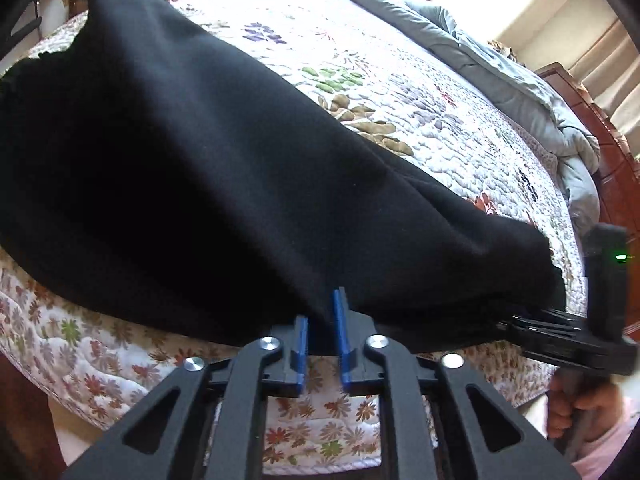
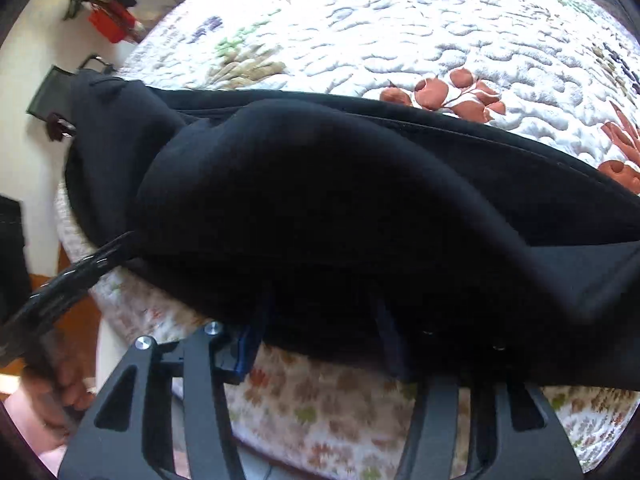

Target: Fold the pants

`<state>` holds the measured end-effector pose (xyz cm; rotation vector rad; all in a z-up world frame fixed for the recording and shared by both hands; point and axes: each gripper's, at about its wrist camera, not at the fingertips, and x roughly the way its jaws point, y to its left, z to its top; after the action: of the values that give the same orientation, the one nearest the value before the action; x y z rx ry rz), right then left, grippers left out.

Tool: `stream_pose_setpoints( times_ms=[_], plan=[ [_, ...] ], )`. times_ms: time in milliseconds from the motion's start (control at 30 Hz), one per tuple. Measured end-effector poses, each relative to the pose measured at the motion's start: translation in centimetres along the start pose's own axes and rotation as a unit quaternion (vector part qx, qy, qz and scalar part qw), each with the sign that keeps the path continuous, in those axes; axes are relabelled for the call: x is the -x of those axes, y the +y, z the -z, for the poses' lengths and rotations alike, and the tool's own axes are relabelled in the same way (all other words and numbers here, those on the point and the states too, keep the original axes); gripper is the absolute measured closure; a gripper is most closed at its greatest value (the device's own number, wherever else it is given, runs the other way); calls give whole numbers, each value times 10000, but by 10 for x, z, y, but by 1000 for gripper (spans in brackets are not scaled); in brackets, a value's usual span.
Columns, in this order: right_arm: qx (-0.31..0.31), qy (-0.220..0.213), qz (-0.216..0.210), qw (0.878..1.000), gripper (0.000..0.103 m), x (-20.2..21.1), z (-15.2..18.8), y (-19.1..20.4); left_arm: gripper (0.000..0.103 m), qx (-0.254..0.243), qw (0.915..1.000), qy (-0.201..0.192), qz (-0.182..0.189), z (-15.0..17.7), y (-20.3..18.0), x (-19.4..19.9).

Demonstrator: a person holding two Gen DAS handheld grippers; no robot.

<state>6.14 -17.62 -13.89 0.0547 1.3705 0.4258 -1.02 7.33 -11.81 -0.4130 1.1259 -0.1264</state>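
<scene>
Black pants [image 1: 192, 168] lie along the near edge of a bed with a floral quilt [image 1: 360, 60]. My left gripper [image 1: 322, 320] is nearly shut, and its blue fingers [image 1: 341, 328] pinch the near edge of the pants. In the right wrist view the pants [image 2: 320, 208] lie bunched in layers. My right gripper [image 2: 320, 320] has its fingers spread apart and pushed into the fabric's near edge, with the tips hidden in the cloth. The right gripper also shows at the right of the left wrist view [image 1: 560, 332], at the pants' end.
A grey duvet [image 1: 500, 68] is heaped at the far side of the bed by a wooden headboard [image 1: 608, 152]. The quilt hangs down over the near edge [image 2: 320, 408]. A red thing [image 2: 110, 24] and dark things stand by the wall at the left.
</scene>
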Motion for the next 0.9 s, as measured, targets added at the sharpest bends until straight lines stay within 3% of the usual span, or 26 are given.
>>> stream_pose_setpoints(
  times_ms=[33,167,433,533,600,633,667,700,733,767,900],
  plan=[
    [-13,7,38,10000,46,0,-3,3,81,41,10000,35,11,-3,4,4],
    [89,-39,290,9995,43,-4,0,12,45,365,9987,-218,-264,-23,30,32],
    [2,-130,290,9995,43,-5,6,8,33,937,9890,-592,-978,-141,90,61],
    [-17,-137,275,9995,43,-5,6,9,24,1044,9866,-437,-1179,-178,103,54],
    [-30,-132,251,9996,43,-4,7,8,24,1145,9867,-224,-1131,-195,112,42],
    [-33,-127,240,9996,43,-4,7,7,33,1186,9876,-166,-1018,-198,115,38],
    [-36,-123,224,9997,43,-3,7,7,64,1267,9882,-113,-849,-198,119,35],
    [-42,-119,214,9997,43,-4,6,7,81,1408,9879,6,-645,-196,126,29],
    [-54,-115,194,9997,43,-3,5,6,90,1559,9869,75,-416,-194,132,26],
    [-79,-107,165,9998,42,-3,5,5,97,1635,9860,41,-337,-193,137,26],
    [-271,-69,-86,9996,41,2,0,-1,97,1526,9856,-599,-424,-165,125,54]
  ],
)
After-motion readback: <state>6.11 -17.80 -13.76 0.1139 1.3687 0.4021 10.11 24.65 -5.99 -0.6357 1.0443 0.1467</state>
